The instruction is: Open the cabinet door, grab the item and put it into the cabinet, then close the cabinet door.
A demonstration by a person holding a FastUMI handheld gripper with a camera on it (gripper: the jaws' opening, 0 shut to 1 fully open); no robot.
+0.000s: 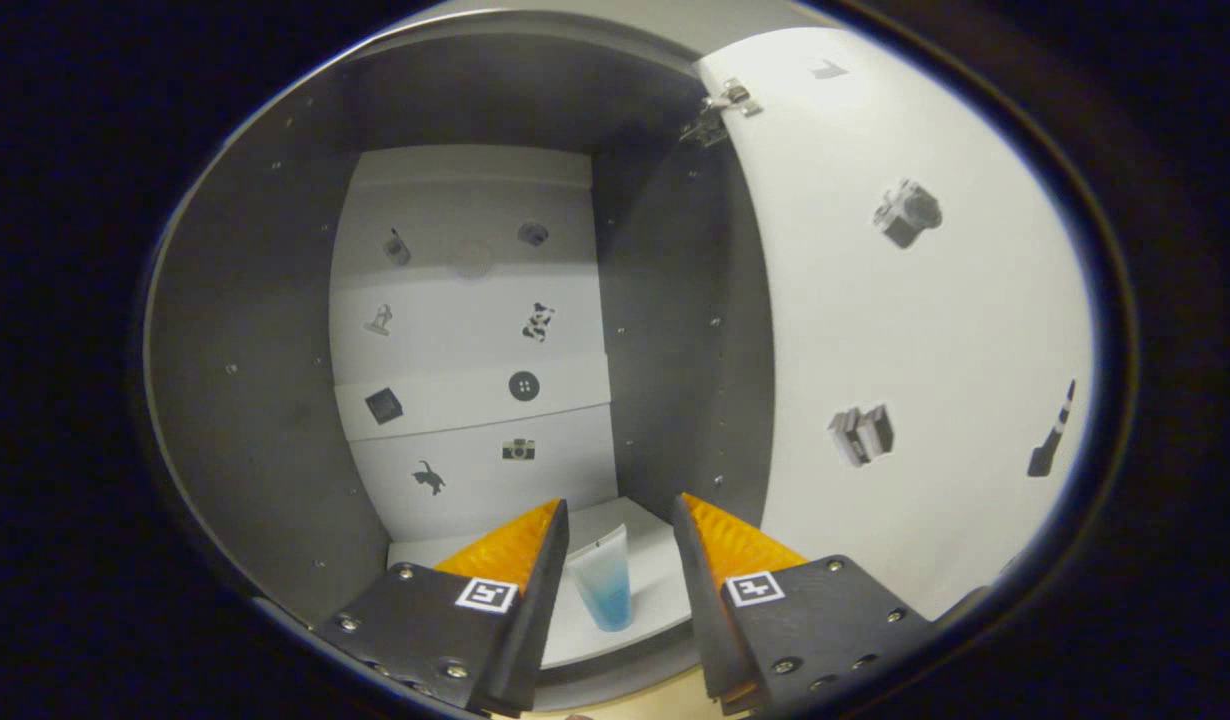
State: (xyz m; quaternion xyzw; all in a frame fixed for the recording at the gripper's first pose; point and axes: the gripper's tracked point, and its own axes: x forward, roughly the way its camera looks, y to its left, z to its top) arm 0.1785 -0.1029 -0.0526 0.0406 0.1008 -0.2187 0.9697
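Cabinet [275, 400] taken as landmark; interior open to view, grey side walls.

Left of interior: grey left wall, row of small screw points. Back panel [475, 340] white, carrying small picture stickers in two columns.

Centre, low: claw [615, 520] spread, nothing between the pads in contact. Left finger [515, 550] orange-faced on a black plate with a square marker. Tube [603, 585] lying on the white cabinet floor [655, 560], translucent, blue toward its near end, white cap end pointing deeper into the cabinet. Tube in the gap between the two fingers, closer to the left finger, touching neither as far as visible. Right finger [725, 545] same build, marker on its plate.

Right of interior: grey right wall, then hinge [720, 110] at the cabinet's upper right corner. Door [925, 330] swung open, white inner face with more stickers.

Below the cabinet floor: strip of pale wooden bench [625, 695].
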